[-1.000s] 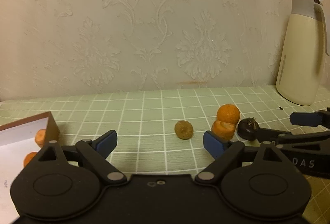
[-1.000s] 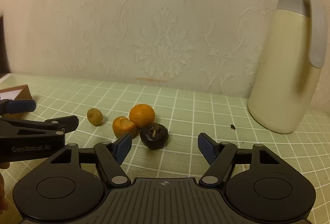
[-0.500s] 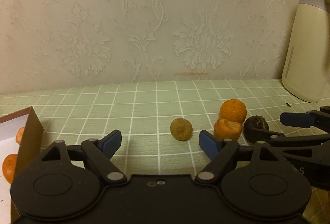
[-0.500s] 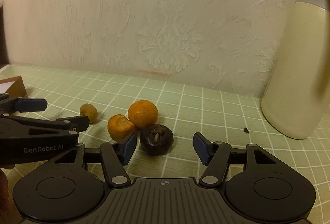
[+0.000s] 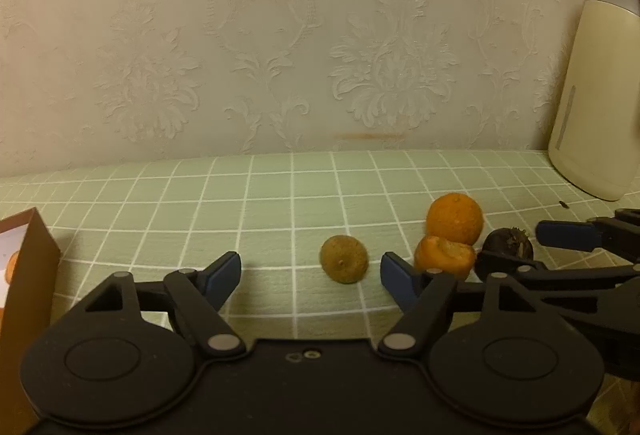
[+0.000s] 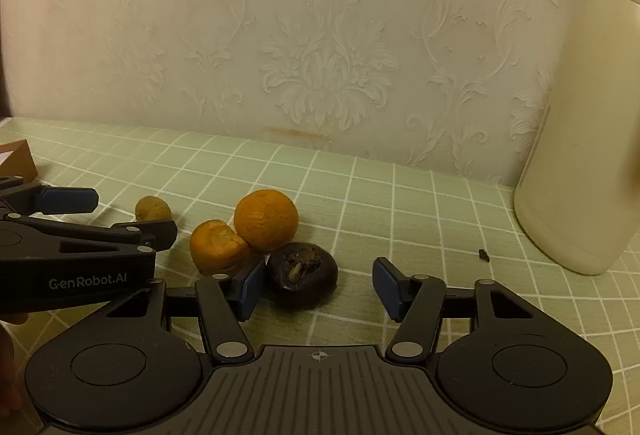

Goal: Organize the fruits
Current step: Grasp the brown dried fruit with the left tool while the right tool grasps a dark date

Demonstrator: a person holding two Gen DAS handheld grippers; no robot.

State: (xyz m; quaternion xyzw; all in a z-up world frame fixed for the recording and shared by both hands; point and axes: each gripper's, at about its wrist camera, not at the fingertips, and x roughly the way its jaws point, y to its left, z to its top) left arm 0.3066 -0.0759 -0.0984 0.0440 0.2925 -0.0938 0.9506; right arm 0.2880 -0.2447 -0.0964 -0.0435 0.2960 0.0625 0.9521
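Just ahead of your right gripper, a little toward 11 o'clock, the dark fruit sits on the green checked cloth with its left side almost at your left pad; the jaws stand wide and hold nothing. I judge this to be the step in hand. Slide a touch left so the fruit sits midway between the pads, go forward until they bracket its widest part, then close gently, as the skin looks wrinkled and may be soft. Watch the dented orange at 10 o'clock: it lies close to that left pad and could get pinched or nudged. It leans on the round orange behind it, so a bump may roll both.

In front of your left gripper, also wide and empty, the small brown fruit lies at 12 to 1 o'clock, between the pads but just beyond their tips. Its right finger is near the dented orange, so keep the two tools from crossing.

At 9 o'clock in the left view, the brown box is cut by the frame; only a sliver of orange shows inside, so you cannot tell how full it is. Far off at 2 o'clock the cream jug runs out of frame, its top blurred.
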